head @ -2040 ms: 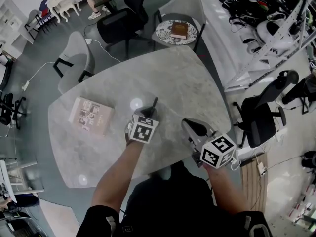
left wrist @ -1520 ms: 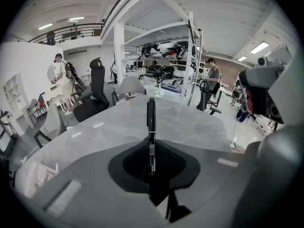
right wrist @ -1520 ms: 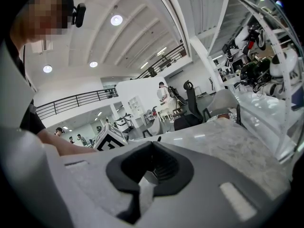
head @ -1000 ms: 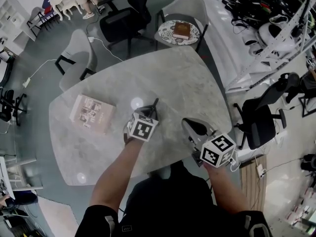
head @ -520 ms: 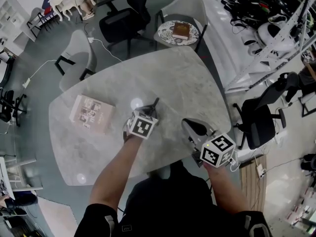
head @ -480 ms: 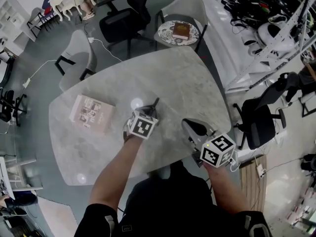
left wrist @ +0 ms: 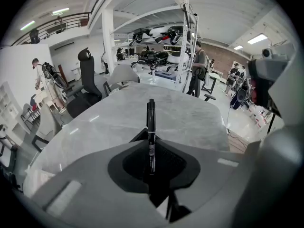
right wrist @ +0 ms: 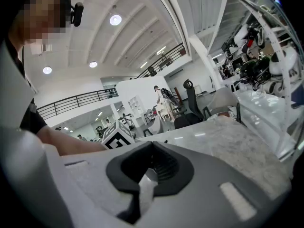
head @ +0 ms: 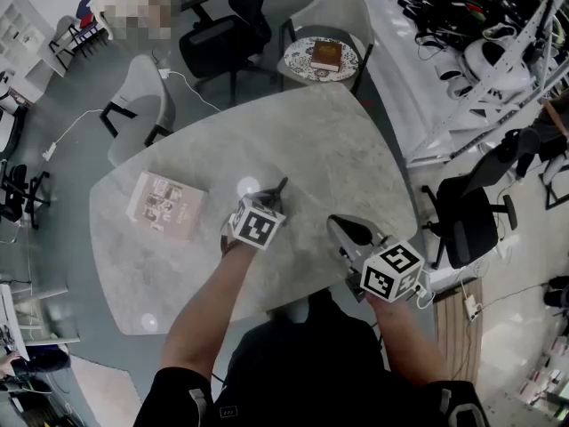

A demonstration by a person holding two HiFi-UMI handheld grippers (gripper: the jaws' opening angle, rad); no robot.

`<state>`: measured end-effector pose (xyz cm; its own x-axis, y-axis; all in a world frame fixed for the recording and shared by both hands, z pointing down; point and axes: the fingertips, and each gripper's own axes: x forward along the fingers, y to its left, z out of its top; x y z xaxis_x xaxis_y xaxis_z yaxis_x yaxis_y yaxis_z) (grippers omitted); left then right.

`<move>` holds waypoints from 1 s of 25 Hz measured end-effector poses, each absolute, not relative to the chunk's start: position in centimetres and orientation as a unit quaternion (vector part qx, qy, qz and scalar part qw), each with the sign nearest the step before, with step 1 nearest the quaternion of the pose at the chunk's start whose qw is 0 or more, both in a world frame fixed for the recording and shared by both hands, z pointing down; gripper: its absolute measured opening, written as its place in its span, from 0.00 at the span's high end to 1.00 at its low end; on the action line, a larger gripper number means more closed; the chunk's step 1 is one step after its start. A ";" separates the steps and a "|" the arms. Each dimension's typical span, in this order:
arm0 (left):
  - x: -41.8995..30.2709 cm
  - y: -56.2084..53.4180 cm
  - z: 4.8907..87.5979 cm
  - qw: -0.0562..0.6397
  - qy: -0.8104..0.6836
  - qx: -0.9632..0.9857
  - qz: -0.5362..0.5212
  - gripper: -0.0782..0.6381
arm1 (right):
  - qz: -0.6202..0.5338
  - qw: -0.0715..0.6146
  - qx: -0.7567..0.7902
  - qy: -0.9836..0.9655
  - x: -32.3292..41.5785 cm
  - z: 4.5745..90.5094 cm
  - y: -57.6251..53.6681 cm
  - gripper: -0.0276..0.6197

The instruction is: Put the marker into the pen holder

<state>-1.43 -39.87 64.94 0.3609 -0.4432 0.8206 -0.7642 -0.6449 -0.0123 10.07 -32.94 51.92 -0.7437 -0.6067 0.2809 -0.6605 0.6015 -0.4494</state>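
left claw (left wrist: 151,144) clamped on black marker (left wrist: 151,120), marker sticking forward past tips over table (head: 338,140); right claw (right wrist: 151,148) closed, empty, beside it.

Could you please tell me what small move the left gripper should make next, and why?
Probably, with the left gripper shut on the marker, pan around for the pen holder: no view shows one, and the table carries just a book.
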 end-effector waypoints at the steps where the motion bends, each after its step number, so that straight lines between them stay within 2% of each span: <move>1: -1.4 -39.9 65.0 0.191 -0.374 0.803 0.424 0.83 | 0.272 0.049 0.355 -0.893 10.1 52.0 -33.0 0.95; 15: -1.5 -39.3 65.5 0.187 -0.334 0.794 0.472 0.83 | 0.277 0.047 0.352 -0.893 10.0 52.3 -33.1 0.95; 25: -2.4 -39.9 66.3 0.200 -0.365 0.789 0.453 0.81 | 0.278 0.050 0.351 -0.893 10.0 52.6 -33.1 0.95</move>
<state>-2.43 -39.89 66.27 0.3238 -0.3945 0.8600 -0.7563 -0.6540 -0.0152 9.97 -33.09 52.62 -0.7485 -0.5988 0.2848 -0.6547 0.5994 -0.4605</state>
